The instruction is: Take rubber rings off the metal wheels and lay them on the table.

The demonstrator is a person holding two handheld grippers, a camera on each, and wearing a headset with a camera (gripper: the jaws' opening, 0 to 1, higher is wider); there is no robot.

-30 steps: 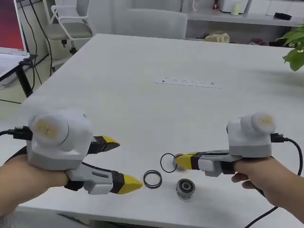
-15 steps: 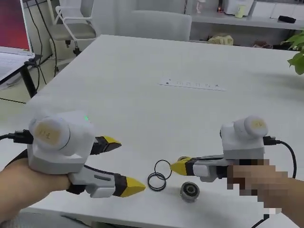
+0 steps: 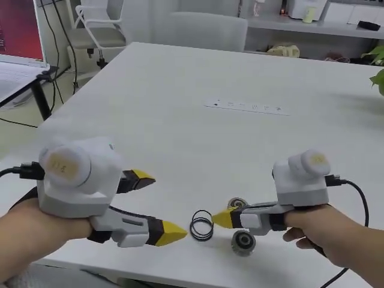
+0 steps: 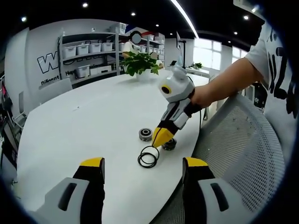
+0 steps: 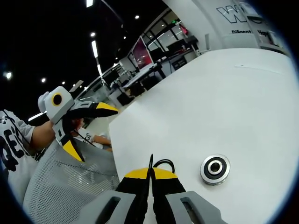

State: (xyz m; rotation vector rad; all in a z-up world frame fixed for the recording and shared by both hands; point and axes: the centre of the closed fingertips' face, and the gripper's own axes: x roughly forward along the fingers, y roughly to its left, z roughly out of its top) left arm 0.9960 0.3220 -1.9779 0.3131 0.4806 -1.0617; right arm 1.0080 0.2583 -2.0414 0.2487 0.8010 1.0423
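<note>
Head view: the left tool (image 3: 157, 204) is held low at the near left edge of the bench (image 3: 180, 120). Its yellow-tipped jaws are spread wide and nothing is held between them. The right tool (image 3: 219, 219) is closed, and a thin black rubber ring (image 3: 204, 217) is pinched at its tips and tilted up off the bench. A second ring (image 3: 200, 231) is laid flat just below it, and the two overlap. One wheel (image 3: 237, 203) is partly hidden behind the right tool. The other wheel (image 3: 243, 241) is set just in front of it, near the bench edge.

Left gripper view: the left tool's jaws are seen wide apart and empty. Beyond them the overlapping rings (image 4: 148, 158) are met from above by the right tool's tip (image 4: 161, 136), with a wheel on either side of it.

Right gripper view: the jaws are shut on the rubber ring (image 5: 150, 161), which is seen edge-on as a thin black line. The second ring (image 5: 164, 162) is curved just beside it. One wheel (image 5: 215, 169) is set apart on the bench. The left tool (image 5: 88, 129) is held gaping beyond the bench edge.
</note>
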